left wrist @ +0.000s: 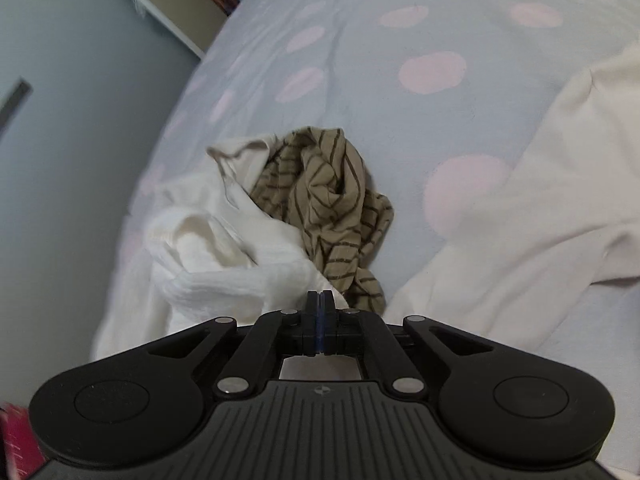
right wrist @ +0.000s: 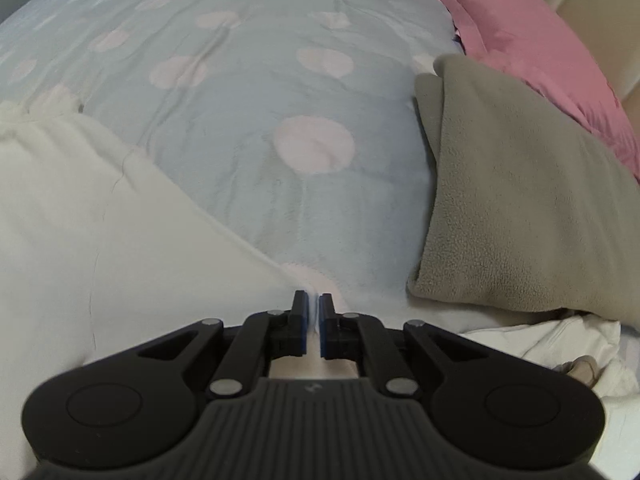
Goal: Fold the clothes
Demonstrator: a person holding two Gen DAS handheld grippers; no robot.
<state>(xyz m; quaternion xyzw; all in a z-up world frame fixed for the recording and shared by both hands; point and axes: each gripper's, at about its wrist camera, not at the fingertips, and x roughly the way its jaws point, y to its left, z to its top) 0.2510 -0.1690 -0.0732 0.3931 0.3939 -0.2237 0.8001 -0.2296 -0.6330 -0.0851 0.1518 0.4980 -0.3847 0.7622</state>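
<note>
A cream-white garment lies spread on the bed; it shows in the left wrist view (left wrist: 540,216) at the right and in the right wrist view (right wrist: 100,240) at the left. My left gripper (left wrist: 319,300) is shut, its tips above the garment's near edge; whether it pinches cloth is hidden. My right gripper (right wrist: 313,304) is shut on a thin edge of the white garment, with cloth between the pads. A pile of a white knitted garment (left wrist: 224,256) and a tan striped garment (left wrist: 332,196) sits crumpled ahead of the left gripper.
The bed cover (right wrist: 260,120) is pale blue with pink dots. A folded grey-green fleece (right wrist: 520,208) lies at the right, with a pink pillow (right wrist: 528,40) behind it. The bed's left edge drops to the floor (left wrist: 60,160). A white crumpled cloth (right wrist: 560,344) lies near right.
</note>
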